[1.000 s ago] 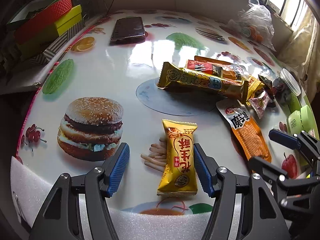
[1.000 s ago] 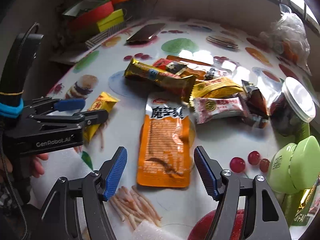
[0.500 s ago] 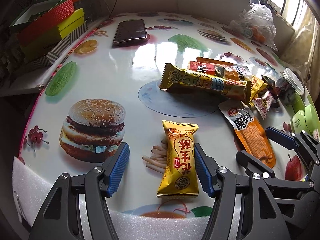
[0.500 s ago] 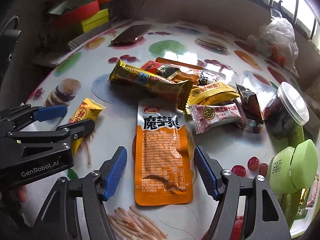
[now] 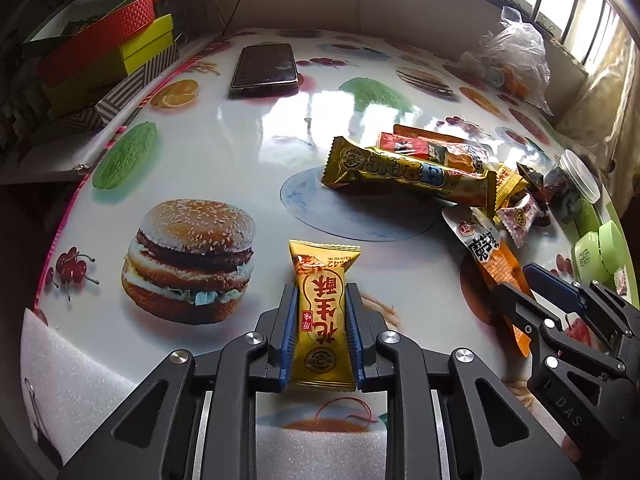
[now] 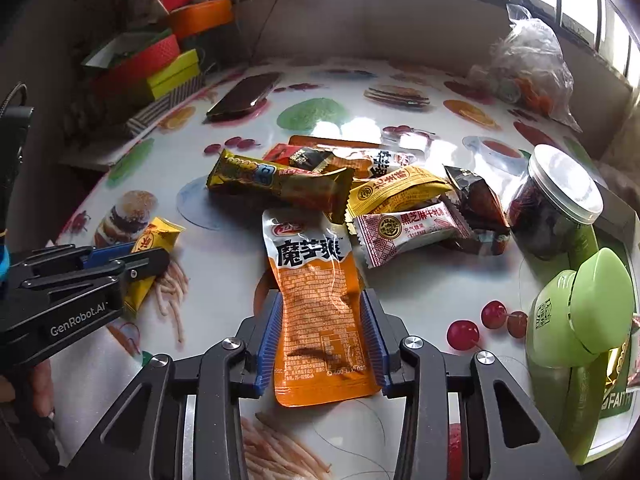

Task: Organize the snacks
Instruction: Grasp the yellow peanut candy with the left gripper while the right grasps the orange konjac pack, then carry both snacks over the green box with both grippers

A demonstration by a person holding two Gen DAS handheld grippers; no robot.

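My left gripper (image 5: 322, 312) is shut on a small yellow snack packet (image 5: 322, 312) that lies on the printed table near its front edge. My right gripper (image 6: 322, 320) is shut on an orange and white snack pouch (image 6: 316, 300). The pouch also shows in the left wrist view (image 5: 494, 264), with the right gripper (image 5: 532, 288) on it. The yellow packet and left gripper show in the right wrist view (image 6: 154, 248). A pile of snacks lies behind: a long gold bar (image 6: 280, 184), a yellow packet (image 6: 396, 190), a pink-white packet (image 6: 408, 228) and a dark wrapper (image 6: 476, 200).
A phone (image 5: 264, 66) lies at the table's far side. Stacked red, yellow and striped boxes (image 5: 100, 52) stand at the left. A clear jar with a white lid (image 6: 556, 208) and a green container (image 6: 580, 320) stand at the right. A plastic bag (image 6: 528, 68) sits at the back right.
Both grippers have closed. The left one now pinches the yellow packet and the right one pinches the orange pouch. Both have moved slightly forward over their packets.
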